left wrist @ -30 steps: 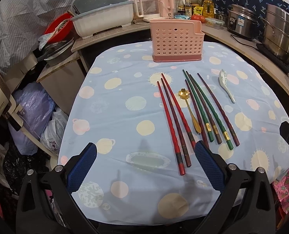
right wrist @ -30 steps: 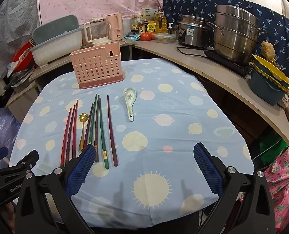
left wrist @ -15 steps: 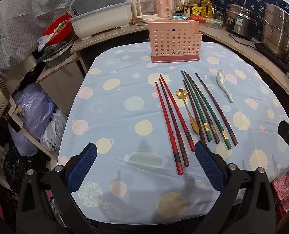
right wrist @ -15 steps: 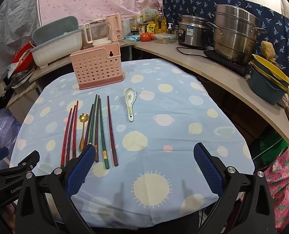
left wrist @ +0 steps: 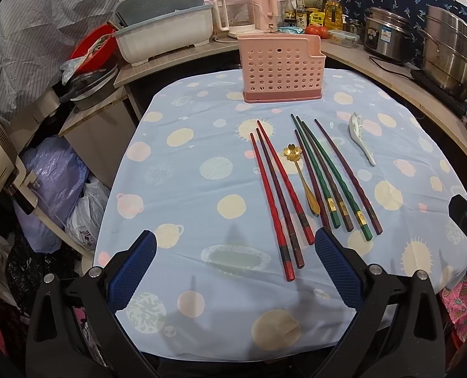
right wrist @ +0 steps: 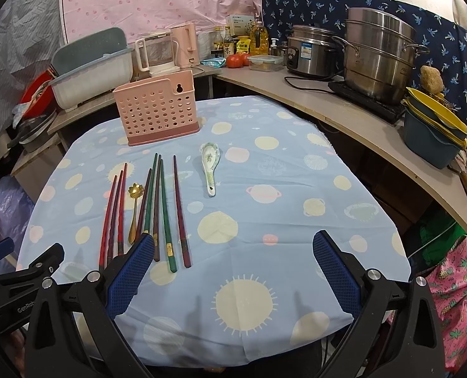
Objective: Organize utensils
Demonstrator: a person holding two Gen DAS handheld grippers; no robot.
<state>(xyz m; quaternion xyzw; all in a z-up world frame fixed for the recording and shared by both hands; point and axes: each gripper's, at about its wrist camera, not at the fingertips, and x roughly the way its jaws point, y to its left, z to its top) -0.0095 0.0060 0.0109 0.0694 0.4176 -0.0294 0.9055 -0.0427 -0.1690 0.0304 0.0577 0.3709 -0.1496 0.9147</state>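
Note:
A pink perforated utensil holder (left wrist: 280, 67) (right wrist: 156, 110) stands at the far side of the blue-clothed table (left wrist: 186, 173). Before it lie red chopsticks (left wrist: 274, 195) (right wrist: 113, 214), a gold flower spoon (left wrist: 301, 176) (right wrist: 134, 208), green and dark purple chopsticks (left wrist: 334, 176) (right wrist: 162, 208) and a white ceramic spoon (left wrist: 361, 138) (right wrist: 210, 165). My left gripper (left wrist: 233, 271) is open and empty above the near edge, left of the chopstick ends. My right gripper (right wrist: 233, 271) is open and empty above the near edge, right of the chopsticks.
A counter (right wrist: 343, 116) curves around the back and right with steel pots (right wrist: 375, 60), a rice cooker (right wrist: 312, 50), kettles (right wrist: 183, 47), bottles and a dish tub (left wrist: 161, 37). Bags (left wrist: 54, 173) lie on the floor at left. Stacked bowls (right wrist: 435, 126) sit at the right.
The left gripper's view has shifted slightly; the utensils sit a little higher and further left in it. The right gripper has hardly moved. Nothing on the table has moved.

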